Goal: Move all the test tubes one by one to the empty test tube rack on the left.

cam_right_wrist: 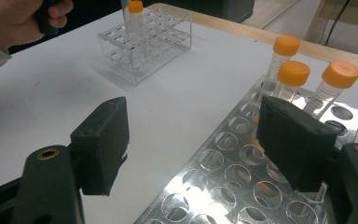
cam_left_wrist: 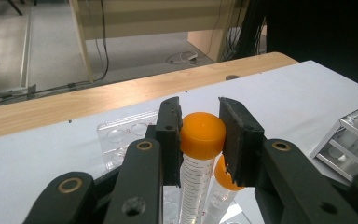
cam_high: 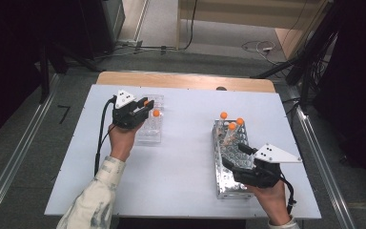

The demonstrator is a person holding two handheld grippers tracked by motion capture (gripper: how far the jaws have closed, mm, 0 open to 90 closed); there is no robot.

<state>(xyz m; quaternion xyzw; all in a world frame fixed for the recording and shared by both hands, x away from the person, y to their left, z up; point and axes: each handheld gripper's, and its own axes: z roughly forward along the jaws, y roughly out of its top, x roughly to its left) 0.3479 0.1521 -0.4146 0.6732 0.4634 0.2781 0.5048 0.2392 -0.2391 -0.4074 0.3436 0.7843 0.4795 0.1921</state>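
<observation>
On the left of the table (cam_high: 186, 191), the left hand (cam_high: 122, 139) holds the left gripper (cam_high: 143, 106) over a clear plastic rack (cam_high: 148, 136). In the left gripper view its two black fingers (cam_left_wrist: 169, 135) press on either side of the orange cap of a tube (cam_left_wrist: 202, 136), so the gripper is clamped on that tube. The tube hangs upright between the fingers, its clear marked body running down toward the rack below. Just behind and below the right-hand finger stands a second orange-capped tube (cam_left_wrist: 223, 184), tilted a little and partly hidden; the high view shows it (cam_high: 156, 113) seated in the clear rack just beside the fingertips.

The middle of the white table surface lies bare between the two racks.

To the right, a metal rack (cam_high: 228, 164) with rows of round holes lies lengthwise. Three orange-capped tubes (cam_right_wrist: 292, 77) stand close together at its far end, beyond the right gripper's fingertips. The right hand (cam_high: 272, 200) holds the right gripper (cam_right_wrist: 193, 149) low over the near part of this rack. Its fingers stand wide apart with nothing between them: one finger (cam_right_wrist: 103, 142) hangs over the bare table just beside the rack's edge, the other over the holes. The three tubes are near that second finger but clear of it.
</observation>
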